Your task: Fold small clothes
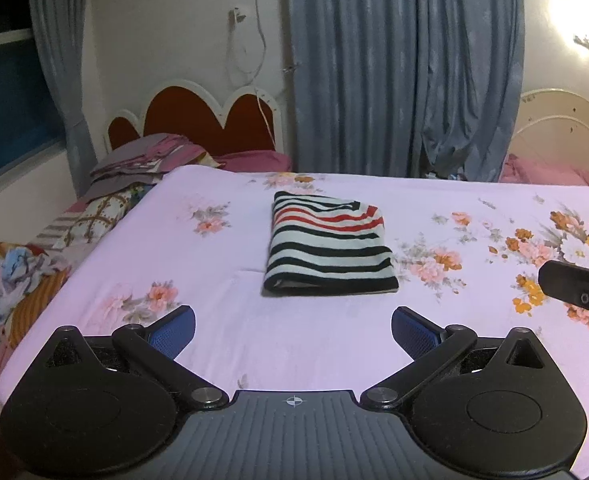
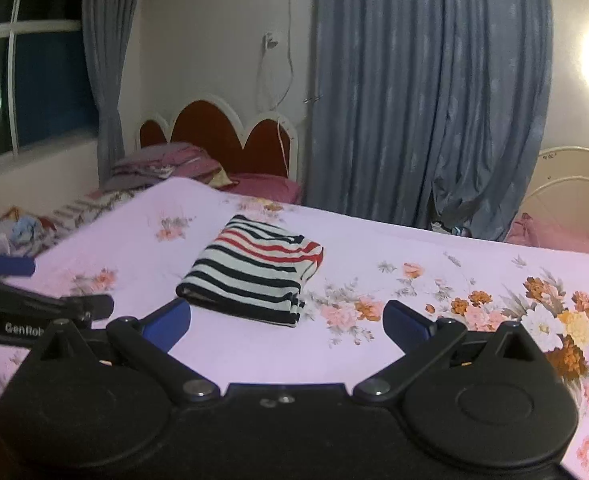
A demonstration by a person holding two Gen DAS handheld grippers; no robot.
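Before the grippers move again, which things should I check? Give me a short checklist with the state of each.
1. Striped garment folded into a compact rectangle: ok.
2. Garment lies flat on the floral sheet: ok.
3. Left gripper open and empty: ok.
4. Right gripper open and empty: ok.
5. Both grippers clear of the garment: ok.
6. Another garment to fold within reach: cannot tell; only the mixed pile beside the bed.
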